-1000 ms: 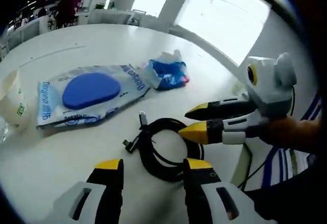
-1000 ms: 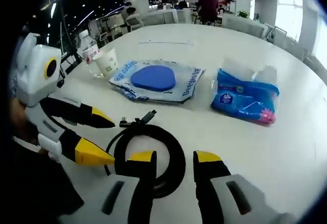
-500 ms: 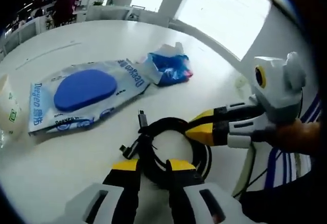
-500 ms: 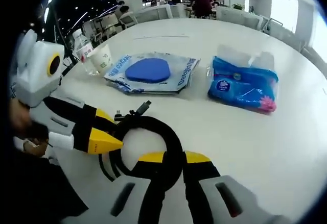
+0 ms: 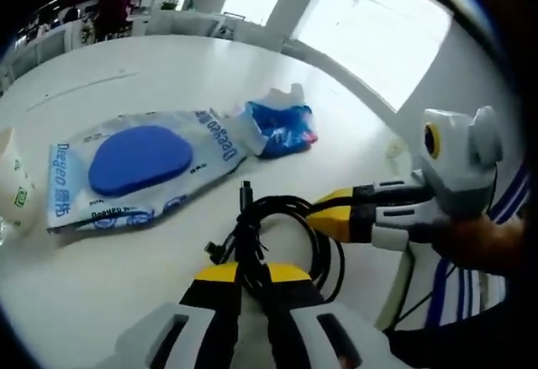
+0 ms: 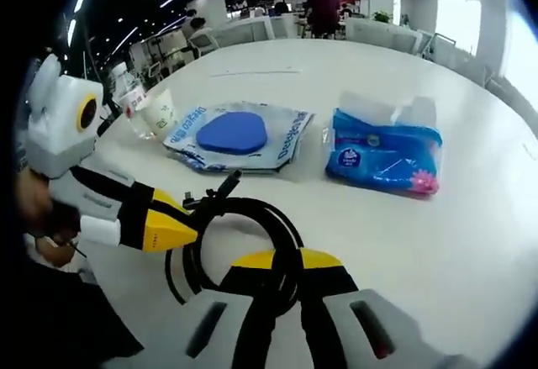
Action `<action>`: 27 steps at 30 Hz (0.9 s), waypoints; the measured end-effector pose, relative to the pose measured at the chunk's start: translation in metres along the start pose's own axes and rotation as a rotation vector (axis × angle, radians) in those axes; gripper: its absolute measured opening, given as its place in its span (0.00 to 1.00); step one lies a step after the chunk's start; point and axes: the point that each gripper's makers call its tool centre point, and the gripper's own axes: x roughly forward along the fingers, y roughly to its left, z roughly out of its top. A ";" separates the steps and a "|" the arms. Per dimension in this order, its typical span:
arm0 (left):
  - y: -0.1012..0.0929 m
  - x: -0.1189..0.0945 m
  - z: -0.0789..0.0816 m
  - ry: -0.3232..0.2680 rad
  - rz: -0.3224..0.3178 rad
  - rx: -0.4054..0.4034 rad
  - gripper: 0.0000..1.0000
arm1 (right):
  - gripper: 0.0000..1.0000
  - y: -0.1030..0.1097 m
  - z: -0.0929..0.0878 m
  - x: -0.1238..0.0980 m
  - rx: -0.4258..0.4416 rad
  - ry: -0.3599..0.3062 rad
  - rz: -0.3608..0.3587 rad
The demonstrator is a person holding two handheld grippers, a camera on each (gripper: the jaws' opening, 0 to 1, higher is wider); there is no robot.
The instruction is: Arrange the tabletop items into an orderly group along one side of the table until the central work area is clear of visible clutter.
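White round tabletop (image 5: 101, 243) fills the left gripper view: left gripper (image 5: 250, 278) is clamped on one coiled black cable (image 5: 282, 218), with one flat wet-wipe pack with blue lid (image 5: 139, 163) and one blue tissue pack (image 5: 282, 125) beyond. Right gripper view: right gripper (image 6: 284, 266) pinches that cable too; one paper cup (image 6: 160, 114) and one clear bottle (image 6: 124, 92) stand together far left.
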 end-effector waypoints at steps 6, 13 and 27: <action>-0.002 0.008 0.006 0.018 -0.005 0.005 0.08 | 0.04 -0.011 -0.002 0.004 -0.005 0.016 -0.014; -0.002 0.015 0.008 0.039 0.022 0.045 0.09 | 0.04 -0.016 -0.004 0.006 0.007 0.027 -0.017; 0.001 0.012 0.002 0.046 0.023 0.052 0.16 | 0.02 -0.013 -0.007 0.007 -0.023 0.033 -0.033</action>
